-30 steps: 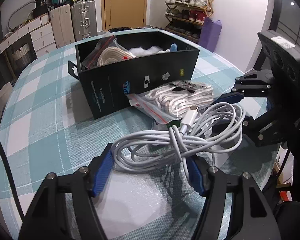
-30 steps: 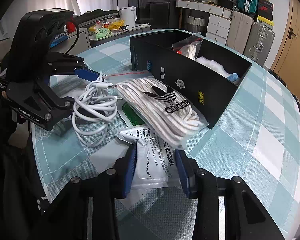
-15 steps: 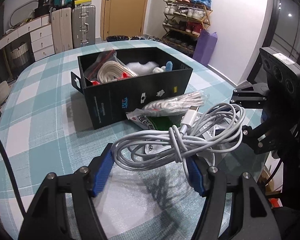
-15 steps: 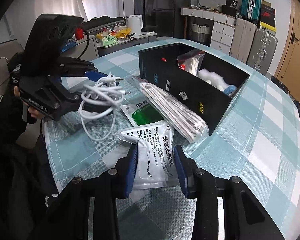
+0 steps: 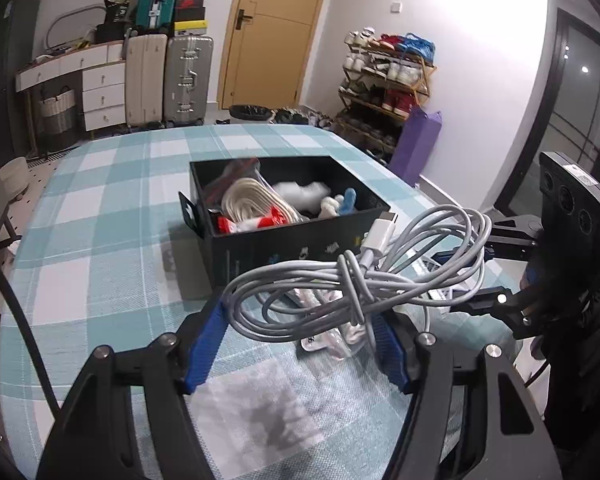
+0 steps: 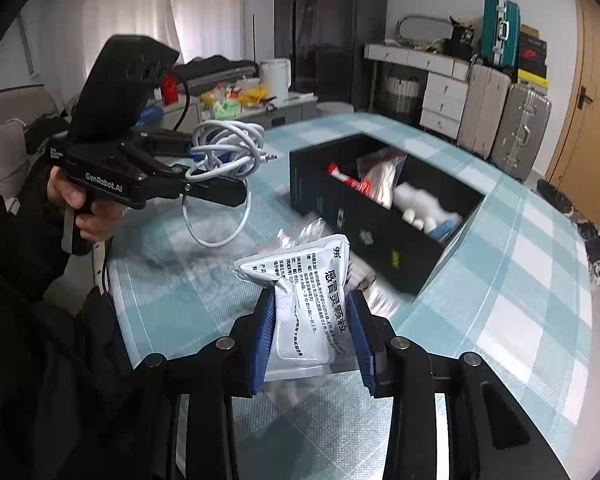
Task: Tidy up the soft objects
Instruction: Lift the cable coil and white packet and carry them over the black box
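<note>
My left gripper (image 5: 300, 340) is shut on a coiled white cable (image 5: 352, 280) and holds it in the air above the table; the cable also shows in the right wrist view (image 6: 228, 148). My right gripper (image 6: 312, 332) is shut on a white medicine packet (image 6: 308, 296), lifted off the table. The black box (image 5: 284, 248) stands ahead of both, holding a bagged white cord (image 5: 252, 200), white stuffing and a blue item. It also shows in the right wrist view (image 6: 364, 228). A clear bag (image 5: 332, 332) lies on the table under the cable.
The round table has a teal checked cloth (image 5: 100, 264). Beyond its far edge are suitcases (image 5: 168, 76), drawers, a door and a shoe rack (image 5: 388, 76). The person's hand and left tool (image 6: 112, 184) are at the left of the right wrist view.
Both grippers have risen from the table, the left with the cable and the right with the packet. The bagged cord that lay by the packet stays down near the box.
</note>
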`<act>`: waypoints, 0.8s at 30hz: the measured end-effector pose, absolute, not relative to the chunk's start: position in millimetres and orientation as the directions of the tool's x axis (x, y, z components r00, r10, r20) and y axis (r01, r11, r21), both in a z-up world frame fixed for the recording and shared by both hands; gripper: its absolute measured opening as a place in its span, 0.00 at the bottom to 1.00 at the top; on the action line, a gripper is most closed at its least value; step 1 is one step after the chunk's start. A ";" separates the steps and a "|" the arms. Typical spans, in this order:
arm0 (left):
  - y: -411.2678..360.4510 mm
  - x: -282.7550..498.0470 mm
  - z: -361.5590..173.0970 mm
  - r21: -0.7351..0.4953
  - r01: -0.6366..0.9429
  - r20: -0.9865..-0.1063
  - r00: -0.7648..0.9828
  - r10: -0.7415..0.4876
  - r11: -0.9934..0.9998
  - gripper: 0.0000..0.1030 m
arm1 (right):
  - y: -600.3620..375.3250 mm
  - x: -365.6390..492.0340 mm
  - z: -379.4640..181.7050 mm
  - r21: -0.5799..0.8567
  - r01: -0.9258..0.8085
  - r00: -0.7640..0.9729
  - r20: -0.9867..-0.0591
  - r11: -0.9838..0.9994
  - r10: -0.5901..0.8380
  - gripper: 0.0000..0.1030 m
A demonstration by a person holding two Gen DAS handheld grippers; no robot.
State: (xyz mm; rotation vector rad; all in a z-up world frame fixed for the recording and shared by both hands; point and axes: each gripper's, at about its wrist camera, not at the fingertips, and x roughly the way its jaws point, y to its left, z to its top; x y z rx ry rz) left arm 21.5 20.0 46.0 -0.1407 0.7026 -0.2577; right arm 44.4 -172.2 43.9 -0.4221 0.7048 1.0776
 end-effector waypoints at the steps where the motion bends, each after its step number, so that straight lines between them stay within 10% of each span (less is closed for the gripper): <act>1: 20.5 21.6 46.9 -0.213 0.180 -0.618 0.736 -0.275 0.960 0.65 | -173.3 44.2 46.4 0.016 -0.901 0.301 -0.696 0.433 0.652 0.35; 24: 19.1 48.5 60.9 -0.133 0.070 -0.615 0.776 -0.138 0.989 0.65 | -185.2 63.8 65.0 0.033 -0.792 0.464 -0.617 0.610 0.636 0.35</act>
